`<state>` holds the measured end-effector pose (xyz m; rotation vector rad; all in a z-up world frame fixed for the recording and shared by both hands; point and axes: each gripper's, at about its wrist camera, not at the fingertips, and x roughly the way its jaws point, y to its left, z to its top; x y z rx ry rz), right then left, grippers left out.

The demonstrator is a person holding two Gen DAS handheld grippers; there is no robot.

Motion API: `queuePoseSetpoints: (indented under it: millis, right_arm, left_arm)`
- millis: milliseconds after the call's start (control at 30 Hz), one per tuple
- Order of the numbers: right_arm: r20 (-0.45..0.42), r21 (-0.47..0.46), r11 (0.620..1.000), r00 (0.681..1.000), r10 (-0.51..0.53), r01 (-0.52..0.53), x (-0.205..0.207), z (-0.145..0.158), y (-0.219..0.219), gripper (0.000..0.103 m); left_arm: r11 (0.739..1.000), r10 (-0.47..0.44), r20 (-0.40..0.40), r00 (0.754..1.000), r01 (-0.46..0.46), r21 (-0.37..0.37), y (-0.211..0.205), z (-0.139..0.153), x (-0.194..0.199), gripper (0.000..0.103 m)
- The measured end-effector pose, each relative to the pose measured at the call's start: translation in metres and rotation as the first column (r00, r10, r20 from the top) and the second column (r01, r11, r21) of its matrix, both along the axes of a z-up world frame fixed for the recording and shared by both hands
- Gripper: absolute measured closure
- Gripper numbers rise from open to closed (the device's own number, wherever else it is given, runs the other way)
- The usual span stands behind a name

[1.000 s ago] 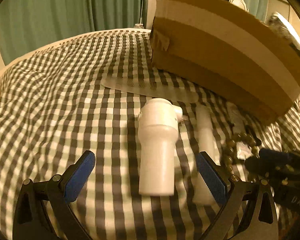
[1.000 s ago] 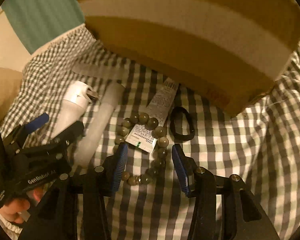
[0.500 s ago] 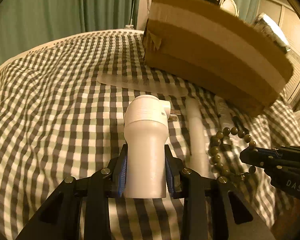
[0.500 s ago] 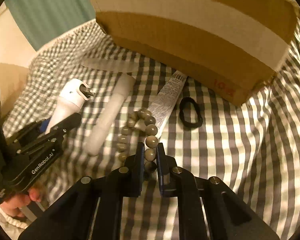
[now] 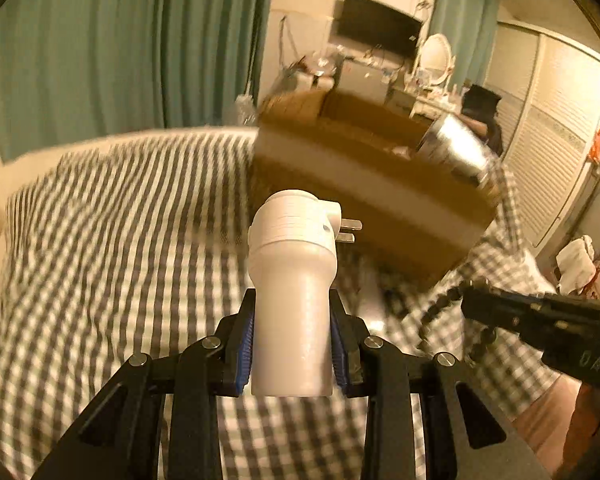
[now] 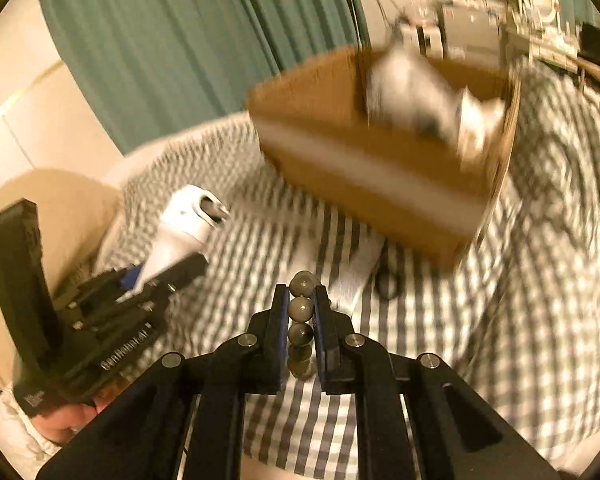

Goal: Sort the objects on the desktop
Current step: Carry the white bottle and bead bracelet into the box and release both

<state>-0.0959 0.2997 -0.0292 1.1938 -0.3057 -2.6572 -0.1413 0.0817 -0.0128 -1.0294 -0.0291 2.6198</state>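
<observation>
Left gripper [image 5: 292, 344] clamped on white plastic plug-in device w/ metal prongs [image 5: 292, 280], held above checked bedcover [image 5: 100, 240]. Right gripper [image 6: 300, 320] clenched on olive bead bracelet [image 6: 301, 308]. Open brown cardboard box [image 6: 360, 168] far right.

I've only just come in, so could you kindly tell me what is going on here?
A person is sorting things off a checked cloth with two hand-held grippers. The left gripper is shut on a white plug-in device, the right gripper on a string of beads. An open cardboard box stands just ahead.
</observation>
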Motion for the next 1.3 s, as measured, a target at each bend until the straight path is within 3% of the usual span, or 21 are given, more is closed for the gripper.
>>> queuePoseSetpoints:
  millis: [200, 400, 667, 933, 967, 1000, 1033, 1067, 1100, 1133, 1300]
  right_arm:
    - [-0.102, 0.013, 1.000, 0.995, -0.014, 0.016, -0.032, 0.056, 0.023, 0.092]
    - [-0.115, 0.012, 0.999, 0.992, -0.048, 0.049, -0.079, 0.060, 0.048, 0.092]
    - [-0.142, 0.041, 0.994, 0.986, -0.090, 0.097, -0.140, 0.057, 0.076, 0.092]
    - [-0.150, 0.046, 0.989, 0.980, -0.134, 0.142, -0.166, 0.029, 0.090, 0.090]
    - [-0.159, 0.052, 0.988, 0.978, -0.138, 0.148, -0.165, 0.030, 0.090, 0.086]
    - [-0.166, 0.053, 0.986, 0.975, -0.145, 0.155, -0.164, 0.031, 0.090, 0.081]
    - [-0.172, 0.046, 0.985, 0.973, -0.156, 0.166, -0.162, 0.033, 0.092, 0.066]
    - [-0.177, 0.038, 0.984, 0.970, -0.165, 0.175, -0.160, 0.034, 0.093, 0.057]
    - [-0.185, 0.026, 0.983, 0.967, -0.176, 0.184, -0.157, 0.037, 0.095, 0.057]
    - [-0.191, 0.018, 0.982, 0.964, -0.183, 0.190, -0.154, 0.040, 0.096, 0.057]
    - [-0.235, 0.019, 0.978, 0.952, -0.197, 0.207, -0.127, 0.070, 0.097, 0.057]
  left_arm:
    - [0.997, -0.067, -0.089, 0.994, 0.069, 0.024, 0.032, 0.061, -0.027, 0.071]
    - [0.994, -0.112, -0.133, 0.985, 0.111, -0.019, 0.072, 0.088, -0.078, 0.071]
    - [0.991, -0.127, -0.113, 0.985, 0.121, -0.059, 0.115, 0.071, -0.150, 0.071]
    - [0.990, -0.106, -0.076, 0.991, 0.098, -0.104, 0.130, 0.032, -0.183, 0.068]
    - [0.990, -0.100, -0.076, 0.992, 0.092, -0.106, 0.130, 0.030, -0.184, 0.066]
    - [0.991, -0.097, -0.075, 0.992, 0.089, -0.105, 0.129, 0.028, -0.184, 0.054]
    - [0.992, -0.085, -0.076, 0.993, 0.077, -0.103, 0.127, 0.028, -0.183, 0.036]
    - [0.993, -0.073, -0.083, 0.994, 0.064, -0.103, 0.123, 0.028, -0.179, 0.027]
    - [0.994, -0.052, -0.099, 0.994, 0.041, -0.105, 0.121, 0.030, -0.177, 0.014]
    - [0.994, -0.023, -0.118, 0.993, 0.010, -0.110, 0.118, 0.033, -0.173, 0.007]
    - [0.996, 0.041, -0.126, 0.991, -0.051, -0.079, 0.087, 0.058, -0.154, 0.003]
